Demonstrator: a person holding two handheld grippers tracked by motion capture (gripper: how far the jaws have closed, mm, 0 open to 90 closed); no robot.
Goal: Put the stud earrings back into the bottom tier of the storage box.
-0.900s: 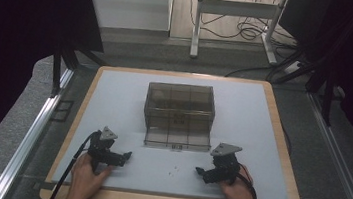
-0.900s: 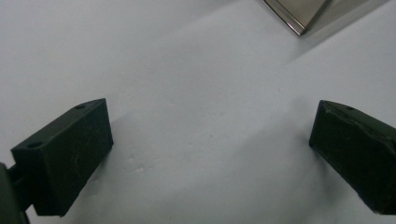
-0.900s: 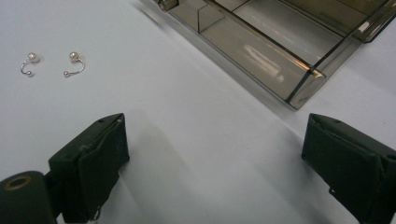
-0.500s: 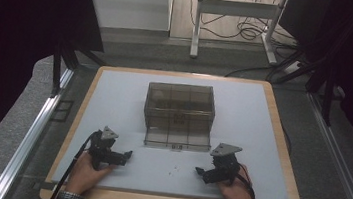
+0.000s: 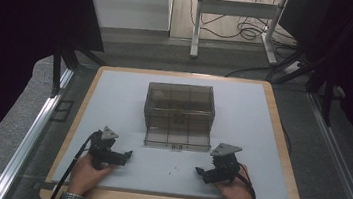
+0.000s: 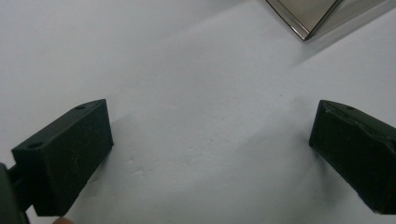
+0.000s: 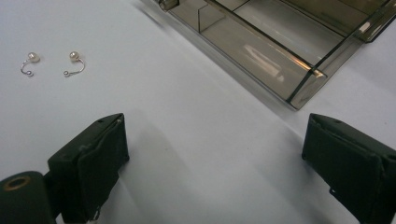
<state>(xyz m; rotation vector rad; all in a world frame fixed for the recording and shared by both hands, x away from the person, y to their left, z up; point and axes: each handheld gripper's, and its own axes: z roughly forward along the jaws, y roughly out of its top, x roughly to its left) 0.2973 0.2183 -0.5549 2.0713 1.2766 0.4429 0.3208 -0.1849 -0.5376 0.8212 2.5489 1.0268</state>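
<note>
Both pairs of jaws stand wide apart and empty. Two pearl earrings (image 7: 51, 64) lie on the white counter (image 7: 196, 154) ahead and left of the right gripper (image 7: 212, 154), apart from it. The smoky drawer box (image 7: 280, 42) is ahead to its right, and its corner is ahead-right of the left gripper (image 6: 210, 149). The earrings are tiny and thin-wired, so the blunt pads may nudge or skid over them.

box (image 6: 317, 14) corner — cut off

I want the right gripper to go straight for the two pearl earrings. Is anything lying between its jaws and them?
Nothing visible does. The right gripper is open, and only bare white mat lies between it and the pearl earrings. The smoky plastic box sits off to the other side.
</note>
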